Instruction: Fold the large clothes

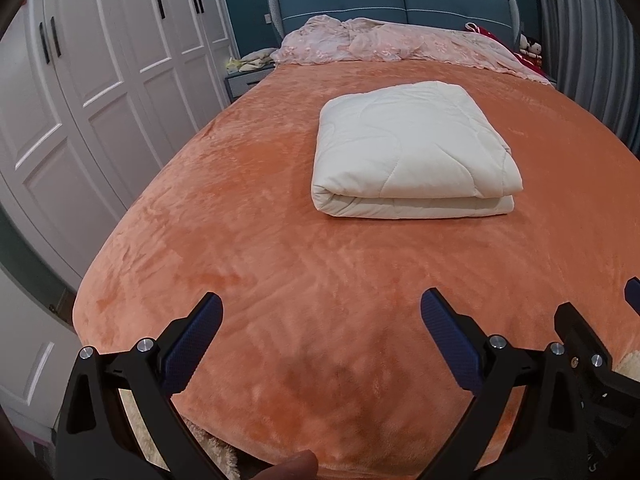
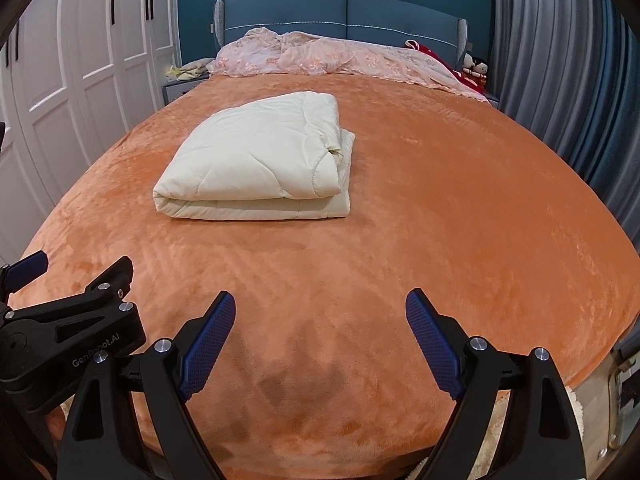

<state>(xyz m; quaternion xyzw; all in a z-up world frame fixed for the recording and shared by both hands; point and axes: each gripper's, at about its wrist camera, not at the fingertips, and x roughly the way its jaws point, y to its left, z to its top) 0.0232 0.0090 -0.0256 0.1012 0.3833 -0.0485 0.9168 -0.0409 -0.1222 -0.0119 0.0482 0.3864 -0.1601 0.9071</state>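
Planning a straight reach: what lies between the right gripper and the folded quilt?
Only bare orange blanket lies between the right gripper and the quilt, seen in the right wrist view.

The underside of the folded cream quilt is hidden against the orange bed cover, and its inner layers cannot be counted. In the left wrist view, the right gripper is cut off by the right edge, so only one finger is fully seen. In the right wrist view, the left gripper is cropped by the left edge. The red characters on the wardrobe are clipped by the top edge. The small dolls beside the headboard are too small to be made out. The items on the nightstand are blurred. A skin-coloured shape at the bottom edge is only partly seen.
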